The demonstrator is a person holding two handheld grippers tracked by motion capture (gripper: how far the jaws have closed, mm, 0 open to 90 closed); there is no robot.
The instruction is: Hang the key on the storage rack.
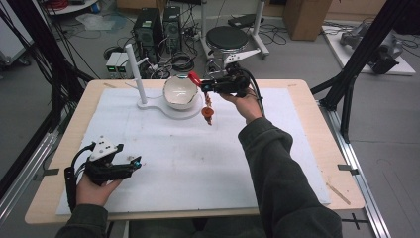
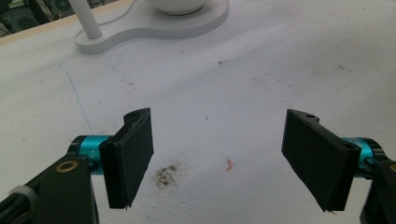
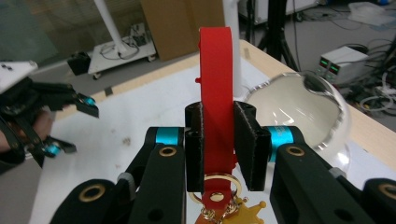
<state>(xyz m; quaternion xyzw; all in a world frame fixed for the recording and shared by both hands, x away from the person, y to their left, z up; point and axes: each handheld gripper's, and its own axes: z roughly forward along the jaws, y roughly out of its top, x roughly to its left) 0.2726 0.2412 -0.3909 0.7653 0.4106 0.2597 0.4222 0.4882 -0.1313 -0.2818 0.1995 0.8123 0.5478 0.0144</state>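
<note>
Right gripper view: my right gripper (image 3: pixel 220 144) is clamped on the red strap (image 3: pixel 216 88), which rises between its jaws; gold charms (image 3: pixel 233 210) hang beneath them, the bowl (image 3: pixel 303 107) just beyond. My left gripper (image 2: pixel 219 158) rests released.

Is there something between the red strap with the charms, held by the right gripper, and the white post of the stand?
Yes, in part. The right gripper is shut on the red strap, its charms hanging down. The clear bowl sits on the stand's base between the strap and the white post. Above the bowl's rim, nothing visible blocks the way.
</note>
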